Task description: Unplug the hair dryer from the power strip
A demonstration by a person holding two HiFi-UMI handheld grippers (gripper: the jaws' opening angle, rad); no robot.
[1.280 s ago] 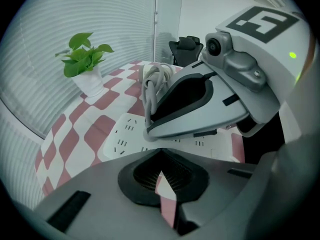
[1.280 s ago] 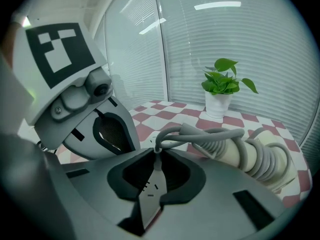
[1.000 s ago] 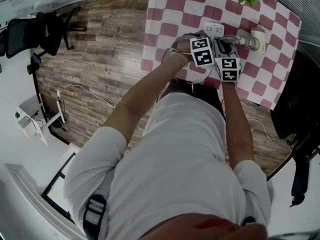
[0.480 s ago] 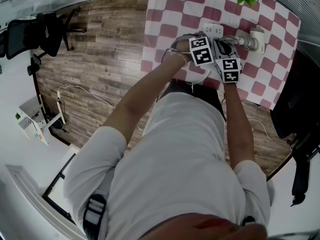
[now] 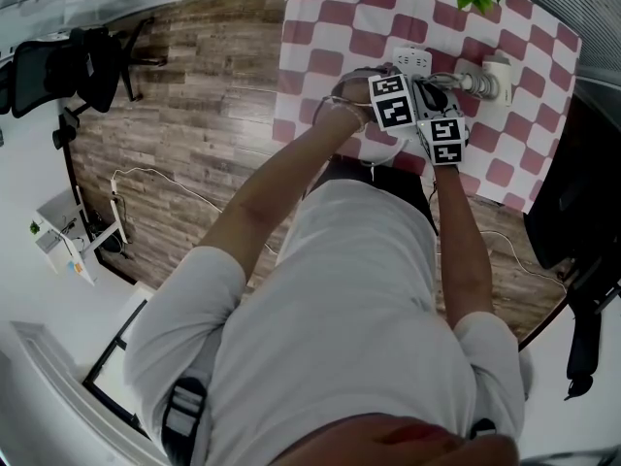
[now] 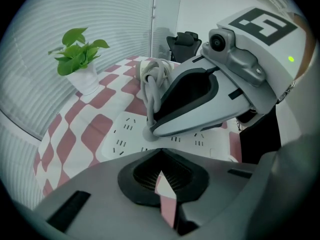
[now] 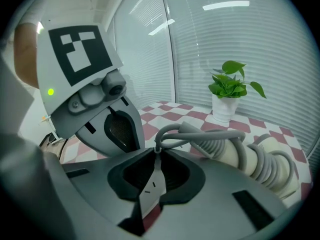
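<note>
The white power strip [image 6: 131, 134] lies on the pink-and-white checked table [image 5: 330, 13]. A grey plug [image 6: 148, 133] sits in it, and its grey cord [image 7: 210, 134] runs back to the cream hair dryer [image 7: 267, 164], coiled around the handle. My right gripper [image 7: 158, 153] reaches down onto that plug with its jaws shut on it; the cord loops out from the fingertips. My left gripper [image 6: 160, 153] points steeply down at the strip's near edge, shut, with nothing between its jaws. In the head view both marker cubes [image 5: 391, 100] sit side by side over the strip [image 5: 412, 58].
A potted green plant [image 6: 80, 59] in a white pot stands at the table's far side by the window blinds. A black office chair [image 6: 184, 43] is beyond the table's end. The wooden floor [image 5: 194, 115] lies to the left of the table.
</note>
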